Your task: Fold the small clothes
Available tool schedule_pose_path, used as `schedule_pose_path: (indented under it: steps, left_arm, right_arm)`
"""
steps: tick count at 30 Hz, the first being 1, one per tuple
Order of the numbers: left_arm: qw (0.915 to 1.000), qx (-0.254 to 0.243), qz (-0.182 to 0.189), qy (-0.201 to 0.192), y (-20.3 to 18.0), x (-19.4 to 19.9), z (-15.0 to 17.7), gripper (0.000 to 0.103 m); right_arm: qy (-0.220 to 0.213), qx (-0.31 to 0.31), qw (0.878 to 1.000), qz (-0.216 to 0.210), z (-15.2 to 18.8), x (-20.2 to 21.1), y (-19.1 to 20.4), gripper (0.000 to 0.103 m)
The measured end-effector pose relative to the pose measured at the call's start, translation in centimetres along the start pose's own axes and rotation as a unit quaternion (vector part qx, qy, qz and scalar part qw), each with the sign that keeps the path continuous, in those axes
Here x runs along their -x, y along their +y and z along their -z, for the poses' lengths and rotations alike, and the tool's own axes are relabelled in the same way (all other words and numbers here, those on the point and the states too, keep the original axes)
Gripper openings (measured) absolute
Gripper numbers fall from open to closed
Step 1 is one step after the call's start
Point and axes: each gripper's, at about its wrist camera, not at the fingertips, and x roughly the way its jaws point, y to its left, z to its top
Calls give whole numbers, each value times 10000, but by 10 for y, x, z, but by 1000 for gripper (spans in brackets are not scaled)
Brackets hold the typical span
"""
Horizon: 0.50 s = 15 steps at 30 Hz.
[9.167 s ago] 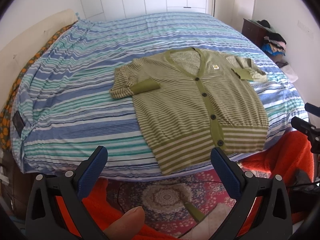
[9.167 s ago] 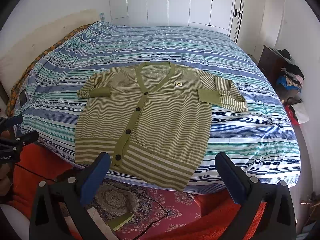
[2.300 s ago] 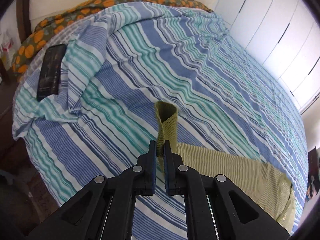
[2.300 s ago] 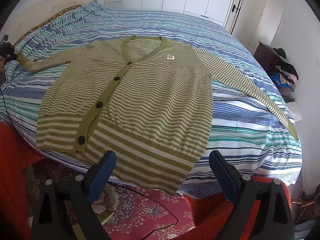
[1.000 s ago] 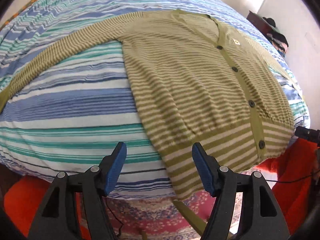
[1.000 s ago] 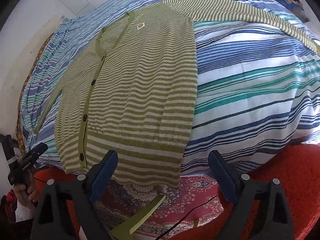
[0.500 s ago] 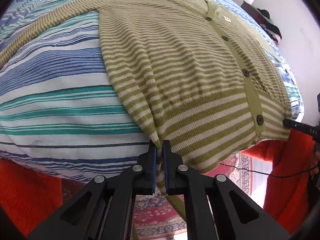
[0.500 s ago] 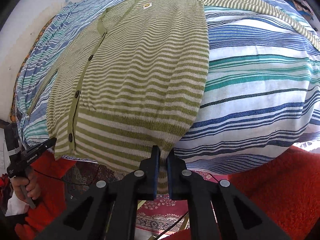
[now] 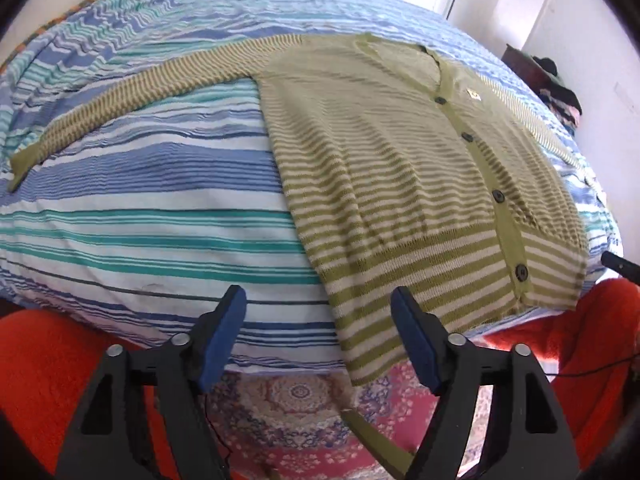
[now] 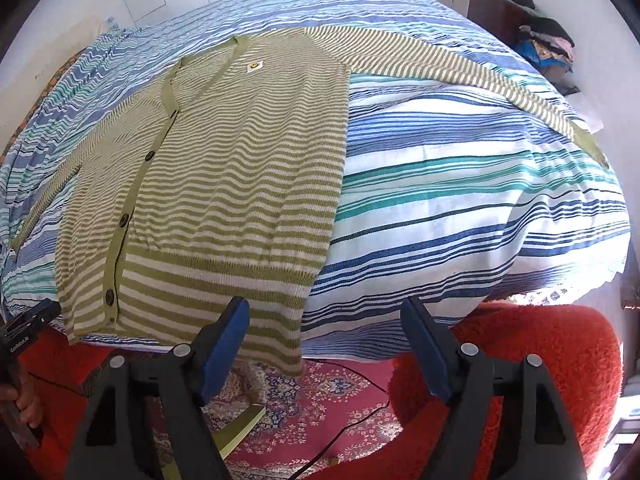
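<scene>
An olive and cream striped cardigan [image 9: 400,160] lies flat and buttoned on the striped bed [image 9: 140,220], with both sleeves spread out sideways. Its hem hangs over the near edge of the bed. My left gripper [image 9: 318,300] hovers at the hem's left corner; its jaws are opening and the pads touch nothing. In the right wrist view the same cardigan [image 10: 240,160] shows, and my right gripper [image 10: 324,308] hovers at the hem's right corner. Its jaws are opening too, clear of the knit. The left gripper [image 10: 28,332] also shows there, held in a hand.
The bed [image 10: 460,200] fills most of both views. A patterned red rug [image 9: 300,420] and fluffy orange-red fabric [image 10: 540,360] lie on the floor below the hem. A dark dresser with piled clothes [image 10: 540,40] stands at the far right, and a cable crosses the rug.
Half a second ago both grippers were shut on the hem corners. Both have now let go and drawn back a little, and the hem lies straight along the bed edge.
</scene>
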Motion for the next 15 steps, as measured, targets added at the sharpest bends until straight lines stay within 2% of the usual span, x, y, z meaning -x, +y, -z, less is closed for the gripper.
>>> schedule_pose_path:
  steps: [3, 6, 8, 15]
  left_arm:
    - [9975, 258, -407, -513, 15, 14, -7, 90]
    - [9938, 466, -843, -553, 27, 7, -11, 90]
    - [9925, 610, -949, -464, 33, -3, -14, 90]
    - [9882, 905, -1215, -229, 49, -11, -11, 90]
  right_arm:
    - [-891, -220, 9955, 254, 1, 35, -8, 77]
    - [-1521, -332, 9871, 365, -3, 57, -11, 81]
    - [-1628, -343, 9854, 373, -4, 60, -9, 82]
    - [-1416, -136, 9893, 327, -4, 48, 4, 82]
